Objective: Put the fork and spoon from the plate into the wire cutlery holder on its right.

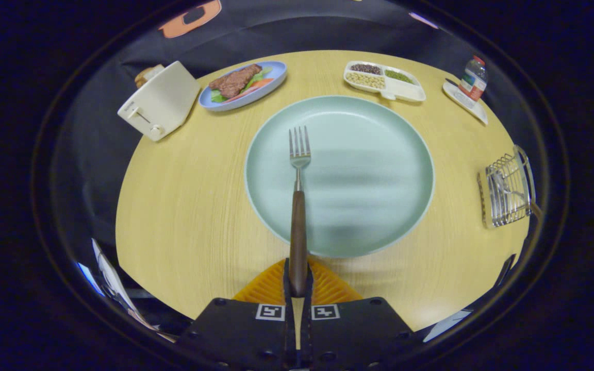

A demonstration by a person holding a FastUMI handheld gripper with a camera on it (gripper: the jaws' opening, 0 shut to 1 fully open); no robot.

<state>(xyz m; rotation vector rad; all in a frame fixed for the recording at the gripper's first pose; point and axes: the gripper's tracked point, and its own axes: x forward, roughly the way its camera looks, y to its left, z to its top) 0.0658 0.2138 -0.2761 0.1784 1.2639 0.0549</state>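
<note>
Gripping the wooden-handled metal fork (298, 206), the jaws clamp its handle end. Its long axis points straight ahead over the pale green plate (379, 129). The wire cutlery holder (506, 188) sits far right.

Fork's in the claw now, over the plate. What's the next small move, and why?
Probably swing the claw right toward the wire holder, keeping the fork level. Both fingers are closed on its wooden handle, the tines point out over the green plate, and the holder sits beyond the plate's right rim. What looks like the spoon already lies in the holder.
</note>
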